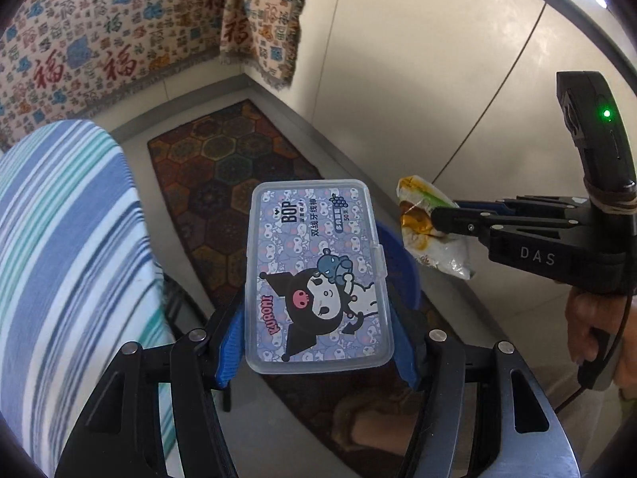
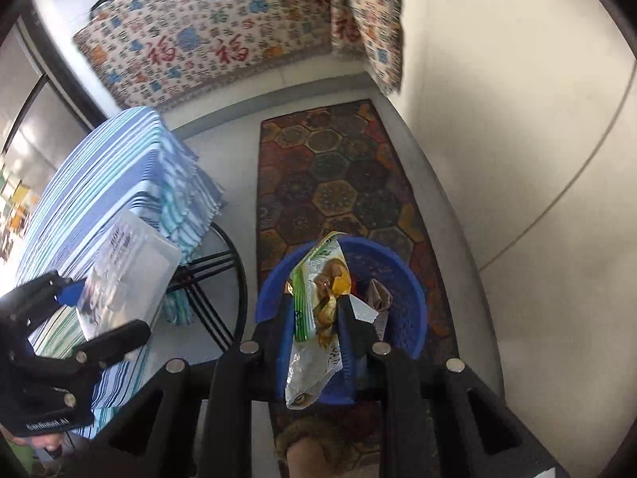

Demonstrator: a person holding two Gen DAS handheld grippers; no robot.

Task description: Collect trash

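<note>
My left gripper is shut on a clear plastic floss-pick box with a cartoon label, its blue pads pressing the box's long sides. Behind the box, part of a blue basket shows. My right gripper is shut on a crumpled green and yellow snack wrapper, hanging right over the blue basket on the floor. The left wrist view shows the right gripper and the wrapper from the side. The left gripper and the box appear at left in the right wrist view.
The basket holds other scraps, among them brown paper. It stands on a hexagon-patterned rug. A table with a blue striped cloth and black legs is at left. A patterned throw hangs behind. A hand grips the right tool.
</note>
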